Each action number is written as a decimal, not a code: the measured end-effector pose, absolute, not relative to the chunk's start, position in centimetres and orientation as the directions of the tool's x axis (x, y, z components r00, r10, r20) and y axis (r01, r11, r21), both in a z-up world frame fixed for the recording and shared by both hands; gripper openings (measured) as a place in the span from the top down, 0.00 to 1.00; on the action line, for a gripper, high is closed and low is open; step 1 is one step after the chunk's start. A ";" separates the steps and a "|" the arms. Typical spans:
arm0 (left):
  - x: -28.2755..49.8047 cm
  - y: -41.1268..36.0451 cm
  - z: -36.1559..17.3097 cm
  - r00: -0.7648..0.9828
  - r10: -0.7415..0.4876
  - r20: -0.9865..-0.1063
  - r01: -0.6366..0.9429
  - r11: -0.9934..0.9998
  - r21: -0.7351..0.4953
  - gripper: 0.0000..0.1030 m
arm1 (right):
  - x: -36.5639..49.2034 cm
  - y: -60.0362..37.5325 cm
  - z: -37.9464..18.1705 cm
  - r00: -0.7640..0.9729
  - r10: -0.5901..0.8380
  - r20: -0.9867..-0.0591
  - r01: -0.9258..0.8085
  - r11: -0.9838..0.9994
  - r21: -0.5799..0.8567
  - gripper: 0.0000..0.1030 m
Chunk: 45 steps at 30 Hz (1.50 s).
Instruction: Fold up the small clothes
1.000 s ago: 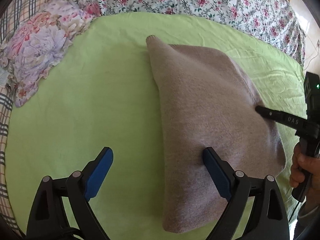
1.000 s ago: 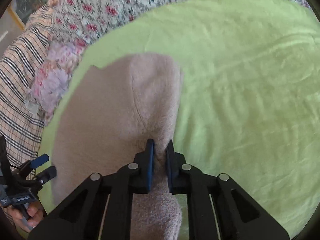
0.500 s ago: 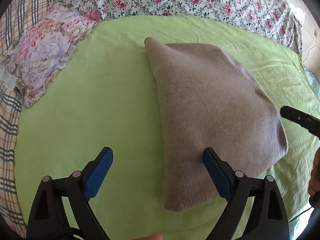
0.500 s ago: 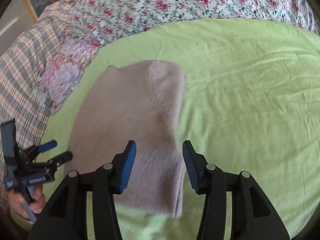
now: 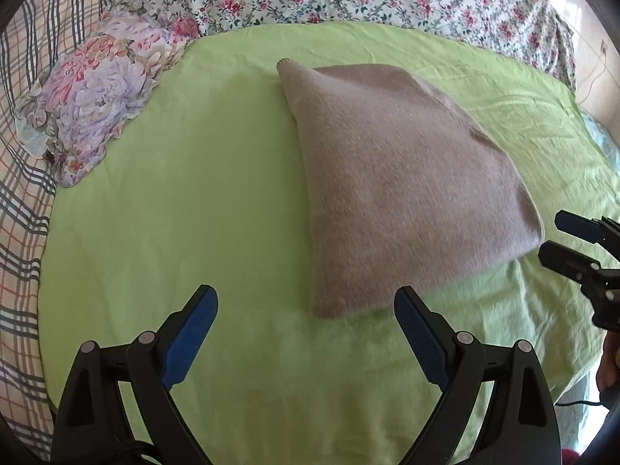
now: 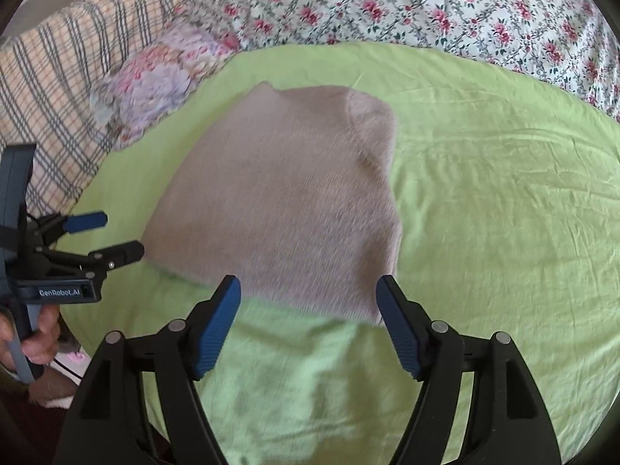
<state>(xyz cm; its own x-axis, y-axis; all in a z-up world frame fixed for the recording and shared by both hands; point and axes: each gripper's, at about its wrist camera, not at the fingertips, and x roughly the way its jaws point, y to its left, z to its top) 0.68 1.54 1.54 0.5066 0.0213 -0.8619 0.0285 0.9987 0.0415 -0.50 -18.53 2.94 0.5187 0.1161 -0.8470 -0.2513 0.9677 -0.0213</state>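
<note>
Green sheet [image 5: 193, 193]; floral pillow [image 5: 97, 89] beside sweater [image 5: 399, 178]

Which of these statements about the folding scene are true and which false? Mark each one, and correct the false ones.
1. The left gripper is open. True.
2. The right gripper is shut on the garment. False: it is open, holding nothing.
3. The garment lies on the green sheet. True.
4. The garment is blue. False: it is beige.
5. A floral pillow lies on the garment. False: it lies apart from it, at the sheet's edge.
</note>
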 end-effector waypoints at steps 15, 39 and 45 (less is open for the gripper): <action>-0.4 0.1 2.2 0.530 0.067 -0.846 0.057 0.992 0.114 0.09 | -0.9 -18.1 2.3 0.497 0.117 -0.860 -0.236 0.972 -0.004 0.17; 3.2 0.4 3.6 0.558 0.081 -0.826 0.046 0.991 0.128 0.08 | 2.7 -16.7 3.0 0.476 0.125 -0.870 -0.274 0.962 -0.012 0.15; 3.5 0.4 3.7 0.557 0.080 -0.827 0.049 0.990 0.129 0.08 | 3.3 -16.7 3.2 0.478 0.128 -0.869 -0.277 0.961 -0.011 0.14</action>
<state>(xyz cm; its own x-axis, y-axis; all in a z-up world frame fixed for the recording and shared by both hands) 3.53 0.40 3.67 0.5572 0.0798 -0.8266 0.0492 0.9905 0.1287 3.32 -16.69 3.20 0.4779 0.1277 -0.8691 -0.2775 0.9607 -0.0115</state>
